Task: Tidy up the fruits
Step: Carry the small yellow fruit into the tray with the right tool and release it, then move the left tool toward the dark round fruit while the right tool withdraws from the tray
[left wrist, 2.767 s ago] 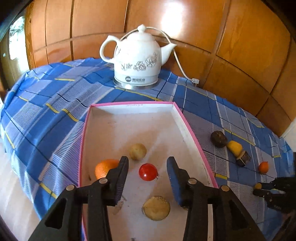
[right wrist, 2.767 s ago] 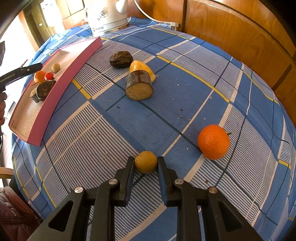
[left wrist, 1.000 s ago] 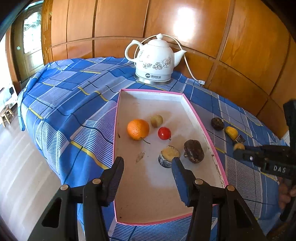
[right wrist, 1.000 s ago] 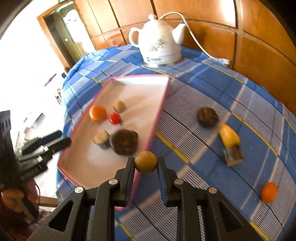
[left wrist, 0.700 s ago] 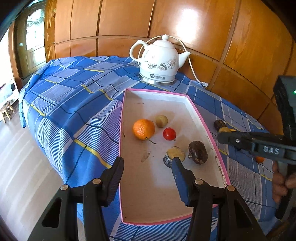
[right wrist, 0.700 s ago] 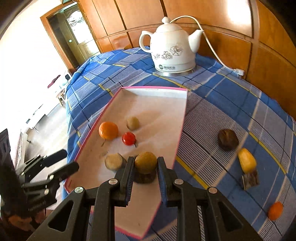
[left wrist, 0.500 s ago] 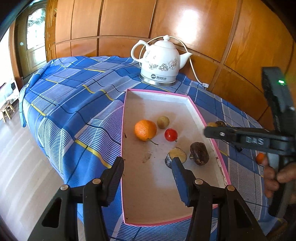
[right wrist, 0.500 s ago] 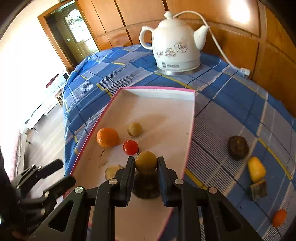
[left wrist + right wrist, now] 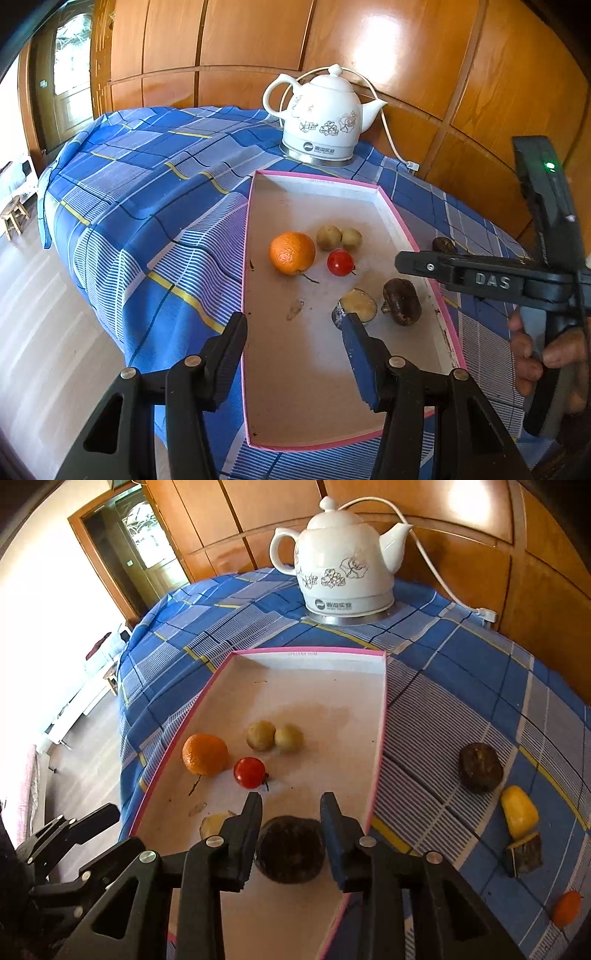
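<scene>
Both the right claw (image 9: 290,799) and the left claw (image 9: 293,334) are being held wide open and empty over the pink-rimmed tray (image 9: 380,716), where two small yellow-green fruits (image 9: 289,738) are lying side by side near its middle.

Domestic room: wood-panelled walls (image 9: 388,44), a glazed wooden door (image 9: 147,542), a plugged-in floral electric kettle (image 9: 343,561) and a blue checked cloth (image 9: 147,192) over the desk
</scene>
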